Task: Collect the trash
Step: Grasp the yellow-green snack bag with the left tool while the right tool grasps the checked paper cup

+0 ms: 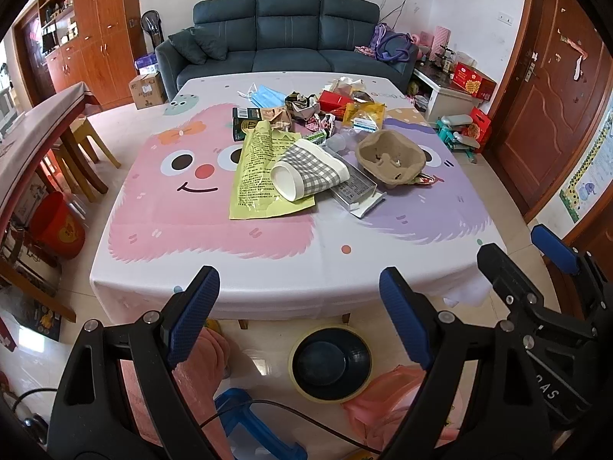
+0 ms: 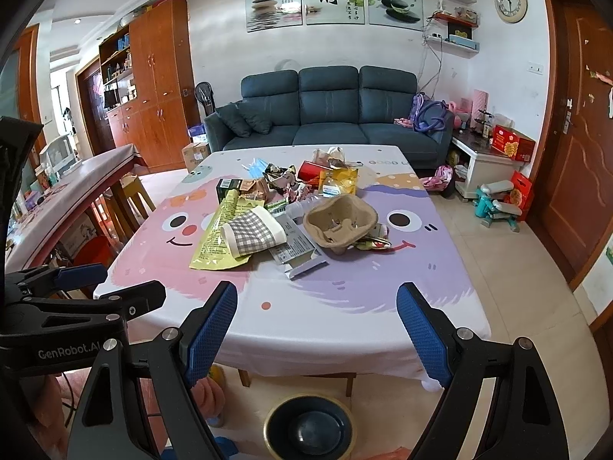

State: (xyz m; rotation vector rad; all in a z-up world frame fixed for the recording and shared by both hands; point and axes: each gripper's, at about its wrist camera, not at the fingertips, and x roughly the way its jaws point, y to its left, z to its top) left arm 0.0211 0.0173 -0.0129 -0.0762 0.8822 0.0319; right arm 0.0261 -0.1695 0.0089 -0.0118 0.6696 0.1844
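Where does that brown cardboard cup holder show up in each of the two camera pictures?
Left wrist view: the cup holder sits right of centre, on the purple side of the table.
Right wrist view: the cup holder sits near the centre.
Shared landmark: the checked paper cup lying to its left.

Trash heap on counter (image 1: 214, 237), centred toward far half. Checked paper cup (image 1: 308, 172) lying on its side atop flat printed bag (image 1: 254, 176), at heap's 7 o'clock. Pulp cup carrier (image 1: 390, 157) at 4 o'clock of heap, just right of cup. Flat carton (image 1: 354, 189) between cup and carrier, nearer counter's front edge. Face masks (image 1: 268, 94) at 11 o'clock, far side. Sofa (image 1: 287, 42) behind counter at 12 o'clock. Bin (image 1: 330, 362) on floor below counter's near edge, at 6 o'clock.
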